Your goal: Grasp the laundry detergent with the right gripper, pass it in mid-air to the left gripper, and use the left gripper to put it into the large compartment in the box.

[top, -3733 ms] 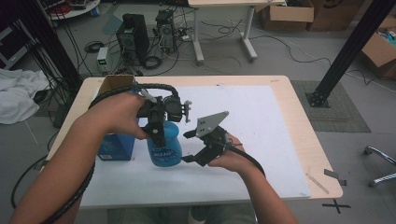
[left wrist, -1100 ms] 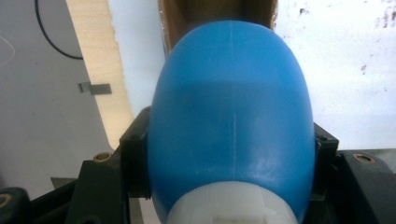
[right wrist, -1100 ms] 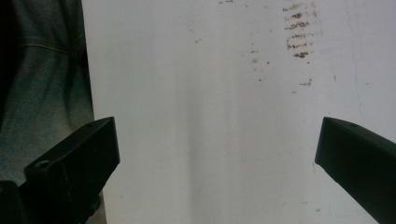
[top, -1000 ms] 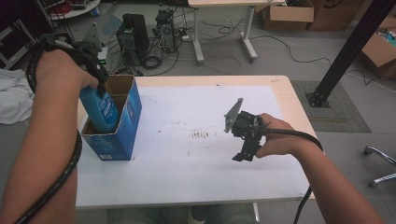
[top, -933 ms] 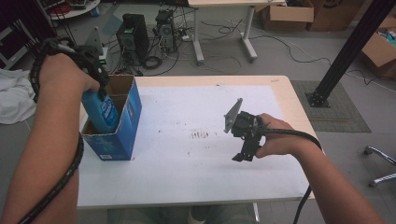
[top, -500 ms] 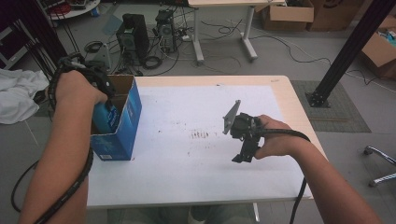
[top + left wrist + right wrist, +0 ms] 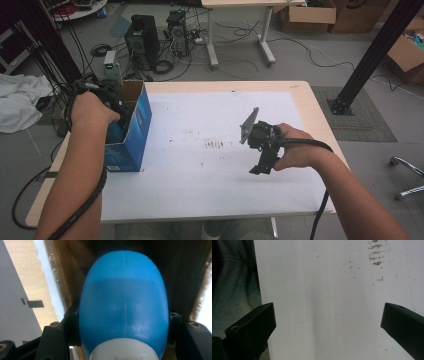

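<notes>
A blue bottle with a white neck sits between the jaws of my left gripper, which is shut on it. The bottle hangs inside an open blue cardboard box at the table's left edge; its brown inner walls surround the bottle. From the high view, a bit of the blue bottle shows below my left hand, and the left gripper reaches down into the box. My right gripper hovers over the white sheet at right centre, open and holding nothing. Its jaws stand wide apart in the right gripper view.
A white sheet with small brown stains covers the wooden table. Beyond the table are computer towers, cables, another desk, cardboard boxes and a black post. White cloth lies at left.
My left gripper has carried the blue bottle from table centre to the box and lowered it inside. The right gripper let go and pulled back to the right.
</notes>
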The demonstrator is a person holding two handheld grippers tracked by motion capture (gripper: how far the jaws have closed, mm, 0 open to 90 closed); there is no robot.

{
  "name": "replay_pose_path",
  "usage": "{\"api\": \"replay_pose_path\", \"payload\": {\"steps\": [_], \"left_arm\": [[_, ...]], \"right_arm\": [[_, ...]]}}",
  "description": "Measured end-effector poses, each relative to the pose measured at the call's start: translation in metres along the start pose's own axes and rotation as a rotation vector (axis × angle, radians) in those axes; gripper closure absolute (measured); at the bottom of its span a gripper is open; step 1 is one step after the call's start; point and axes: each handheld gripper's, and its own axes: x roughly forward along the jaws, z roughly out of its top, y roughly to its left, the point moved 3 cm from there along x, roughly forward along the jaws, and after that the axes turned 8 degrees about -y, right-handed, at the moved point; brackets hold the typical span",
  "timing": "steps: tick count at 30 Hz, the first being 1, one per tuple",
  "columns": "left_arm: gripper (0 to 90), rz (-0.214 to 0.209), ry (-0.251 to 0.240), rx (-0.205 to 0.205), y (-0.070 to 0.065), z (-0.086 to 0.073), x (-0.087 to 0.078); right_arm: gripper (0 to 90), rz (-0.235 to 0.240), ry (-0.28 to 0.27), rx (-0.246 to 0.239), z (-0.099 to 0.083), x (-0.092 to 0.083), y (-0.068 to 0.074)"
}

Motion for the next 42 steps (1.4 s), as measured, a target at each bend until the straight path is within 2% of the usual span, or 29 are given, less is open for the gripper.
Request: {"api": "replay_pose_path", "payload": {"steps": [4, 13, 17, 20, 24, 27, 34, 38, 42], "left_arm": [[38.1, 0.015, -0.003, 0.011, -0.002, 0.002, 0.004], [38.1, -0.001, 0.005, 0.007, -0.001, 0.002, 0.018], [38.1, -0.015, 0.002, 0.002, 0.001, 0.001, 0.018], [37.9, -0.013, 0.022, 0.005, 0.0, 0.002, 0.018], [37.7, -0.009, 0.013, 0.014, -0.001, 0.002, 0.019], [37.8, -0.006, -0.011, 0.006, -0.001, 0.001, 0.02], [37.1, -0.002, -0.02, 0.01, -0.001, 0.0, 0.017], [33.0, 0.007, -0.036, 0.022, -0.004, 0.001, 0.01], [30.4, 0.031, -0.05, 0.038, -0.006, 0.001, 0.003]], "right_arm": [[0.0, 0.001, 0.0, 0.004, -0.001, 0.001, 0.0], [0.0, 0.001, -0.004, 0.009, -0.002, 0.003, 0.0], [0.0, 0.005, -0.004, 0.014, -0.003, 0.005, -0.002], [0.0, 0.005, -0.011, 0.016, -0.003, 0.006, -0.002], [0.0, 0.009, -0.013, 0.015, -0.003, 0.007, -0.002], [0.0, 0.008, -0.014, 0.018, -0.003, 0.007, -0.003], [0.0, 0.006, -0.02, 0.016, -0.002, 0.005, -0.003], [0.0, 0.006, -0.018, 0.013, 0.0, 0.005, -0.002], [0.0, 0.007, -0.021, 0.012, 0.001, 0.005, -0.001]]}}
